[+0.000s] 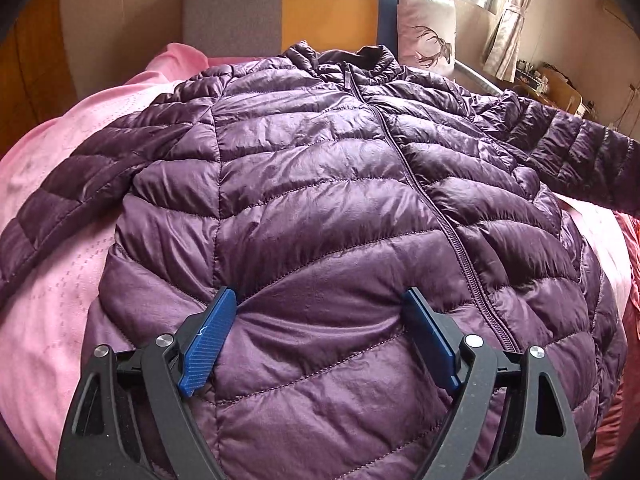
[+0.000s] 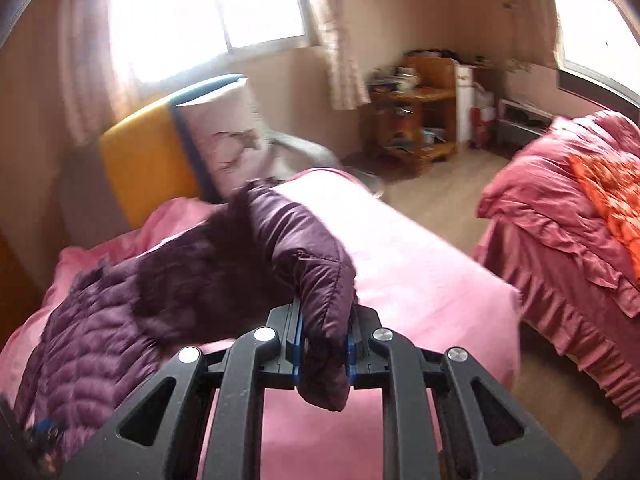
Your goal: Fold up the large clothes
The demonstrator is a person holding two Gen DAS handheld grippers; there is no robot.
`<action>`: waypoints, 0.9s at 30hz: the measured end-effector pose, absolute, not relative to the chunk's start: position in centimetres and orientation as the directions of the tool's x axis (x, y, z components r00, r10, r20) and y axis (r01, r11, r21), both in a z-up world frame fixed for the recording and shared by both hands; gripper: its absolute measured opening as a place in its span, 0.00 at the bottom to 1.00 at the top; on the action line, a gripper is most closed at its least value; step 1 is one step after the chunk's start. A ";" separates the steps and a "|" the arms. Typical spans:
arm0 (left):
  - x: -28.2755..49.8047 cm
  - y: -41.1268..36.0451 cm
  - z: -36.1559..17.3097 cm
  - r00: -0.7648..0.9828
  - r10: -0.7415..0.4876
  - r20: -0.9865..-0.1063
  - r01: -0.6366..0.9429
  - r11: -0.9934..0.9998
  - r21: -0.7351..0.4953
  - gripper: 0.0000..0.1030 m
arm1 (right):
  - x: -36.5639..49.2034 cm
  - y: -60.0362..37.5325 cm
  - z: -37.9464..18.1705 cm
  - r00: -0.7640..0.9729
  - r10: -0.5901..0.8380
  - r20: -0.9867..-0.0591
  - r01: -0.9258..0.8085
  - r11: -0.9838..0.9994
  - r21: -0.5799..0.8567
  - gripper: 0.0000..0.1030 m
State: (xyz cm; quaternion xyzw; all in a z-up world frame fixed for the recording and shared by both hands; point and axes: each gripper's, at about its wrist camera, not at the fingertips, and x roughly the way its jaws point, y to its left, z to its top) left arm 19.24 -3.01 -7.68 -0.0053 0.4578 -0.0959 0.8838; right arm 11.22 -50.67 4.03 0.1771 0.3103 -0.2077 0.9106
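Room: bedroom, daylight from windows; pink bedsheet (image 1: pixel 48 280) on the bed under my work, headboard (image 1: pixel 320 0) at 12 o'clock in my left view.
Jacket: purple quilted puffer jacket (image 1: pixel 320 200) lies front up, zipped, spread on the sheet, collar toward 12 o'clock, one sleeve running off to 3 o'clock.
Handling: I judge it light, soft and puffy, with a slick shell; it should squash under the pads and slide easily over the sheet, so a shallow pinch may slip.
Where to hold: cuffs, hem corners and shoulder seams, where the fabric is stitched and thinner.
Left claw: my left gripper (image 1: pixel 320 308) stands wide apart, both blue pads pressed down into the lower front panel, nothing pinched between them.
Right claw: my right gripper (image 2: pixel 324 344) is clamped on the sleeve cuff (image 2: pixel 324 280), sleeve lifted off the sheet and trailing toward 9 o'clock; this view is motion-blurred.
Containers: none in reach; wooden shelf unit (image 2: pixel 416 120) at 1 o'clock holds clutter too blurred to name.
Beyond: second bed with red ruffled cover (image 2: pixel 560 220) at 3 o'clock.
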 end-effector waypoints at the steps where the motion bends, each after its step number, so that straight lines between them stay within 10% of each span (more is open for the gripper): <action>1: 19.3 -3.1 -7.7 0.562 -0.174 -0.809 0.163 0.982 -0.098 0.83 | 12.2 -52.4 3.4 0.688 -0.294 -0.663 0.529 0.829 0.181 0.13; 8: 19.6 -2.9 -8.0 0.554 -0.173 -0.814 0.165 0.982 -0.096 0.83 | 17.0 -60.1 -5.2 0.412 -0.318 -0.854 0.710 0.700 0.082 0.15; 10: 19.7 -2.8 -8.0 0.548 -0.174 -0.818 0.166 0.981 -0.097 0.84 | 17.3 -60.6 -6.2 0.358 -0.338 -0.870 0.762 0.645 0.063 0.47; 14: 19.9 -2.4 -6.9 0.549 -0.194 -0.813 0.161 0.979 -0.125 0.84 | 16.7 -58.8 -3.6 0.387 -0.488 -0.782 0.793 0.610 0.011 0.62; 27: 24.0 -1.9 -4.9 0.660 -0.146 -0.737 0.127 0.989 -0.082 0.84 | 32.1 -28.6 -1.0 0.708 0.168 -0.685 -0.063 0.982 0.176 0.57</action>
